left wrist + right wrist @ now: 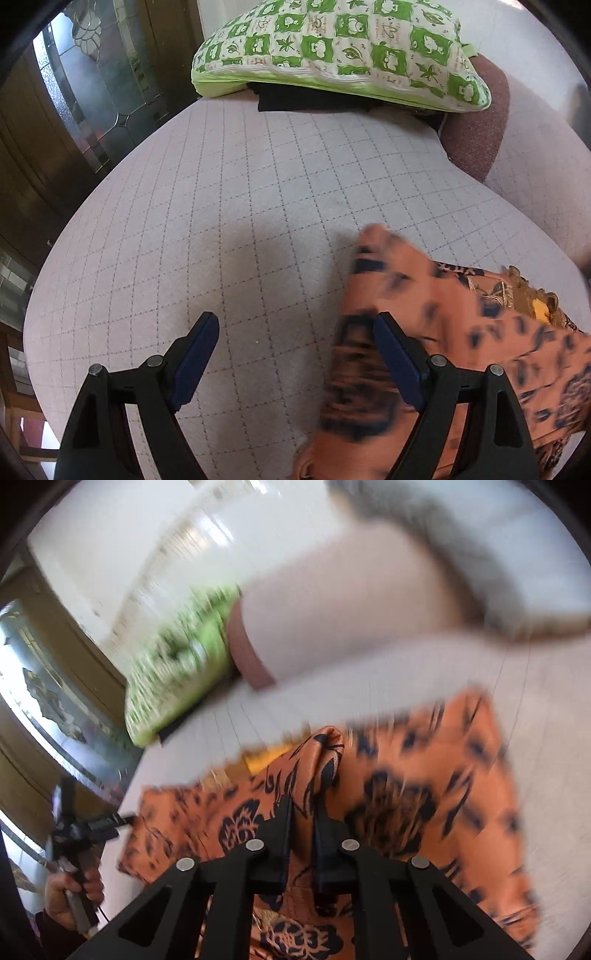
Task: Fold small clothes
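Glass-panelled door (92, 74) fills my far left in the left wrist view, with a green frog-print cushion (332, 48) lying at the far edge of the pale quilted bed cover (240, 203) and a dark folded item (303, 99) tucked under it. My left gripper (295, 336) points down at the cover with its jaws spread wide and nothing between them; the right-hand finger (395, 354) sits over the blurred edge of the orange garment (461, 332), while the other is above bare cover. That garment, orange with a dark floral print, lies to the right on the cover. From the right wrist view I see a hand (74, 893) gripping the left tool's handle at the lower left, then my right gripper (303, 812), jaws pinched nearly together on a raised fold of the garment's cloth. The rest spreads flat beyond, much of it motion-blurred.
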`<action>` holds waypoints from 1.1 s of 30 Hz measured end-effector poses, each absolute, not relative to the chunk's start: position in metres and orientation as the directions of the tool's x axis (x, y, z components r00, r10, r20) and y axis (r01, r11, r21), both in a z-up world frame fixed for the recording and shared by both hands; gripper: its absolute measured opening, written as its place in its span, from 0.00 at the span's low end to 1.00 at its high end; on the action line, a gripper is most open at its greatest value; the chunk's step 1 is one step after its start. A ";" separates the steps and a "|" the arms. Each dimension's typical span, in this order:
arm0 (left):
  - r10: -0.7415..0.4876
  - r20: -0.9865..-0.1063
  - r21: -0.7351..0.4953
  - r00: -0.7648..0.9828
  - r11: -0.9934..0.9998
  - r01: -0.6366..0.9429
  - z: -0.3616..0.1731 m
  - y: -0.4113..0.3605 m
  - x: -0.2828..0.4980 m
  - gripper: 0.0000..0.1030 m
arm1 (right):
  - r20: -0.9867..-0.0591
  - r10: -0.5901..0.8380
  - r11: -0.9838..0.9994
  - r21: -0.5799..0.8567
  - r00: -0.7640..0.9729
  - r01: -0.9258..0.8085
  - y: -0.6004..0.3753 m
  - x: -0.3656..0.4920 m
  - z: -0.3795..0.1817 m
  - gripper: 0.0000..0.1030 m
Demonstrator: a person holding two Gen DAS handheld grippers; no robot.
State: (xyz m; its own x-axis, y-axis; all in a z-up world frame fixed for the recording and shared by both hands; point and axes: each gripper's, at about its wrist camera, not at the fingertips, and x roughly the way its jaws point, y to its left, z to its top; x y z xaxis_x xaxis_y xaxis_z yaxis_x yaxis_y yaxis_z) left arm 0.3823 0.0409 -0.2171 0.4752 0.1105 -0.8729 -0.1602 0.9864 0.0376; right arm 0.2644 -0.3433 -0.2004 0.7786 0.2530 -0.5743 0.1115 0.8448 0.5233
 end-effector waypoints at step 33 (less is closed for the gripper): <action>0.139 -0.843 0.141 0.520 0.989 -0.036 -0.244 -0.013 0.393 0.91 | -0.729 0.141 0.831 0.455 0.670 0.321 -0.387 0.283 -0.238 0.14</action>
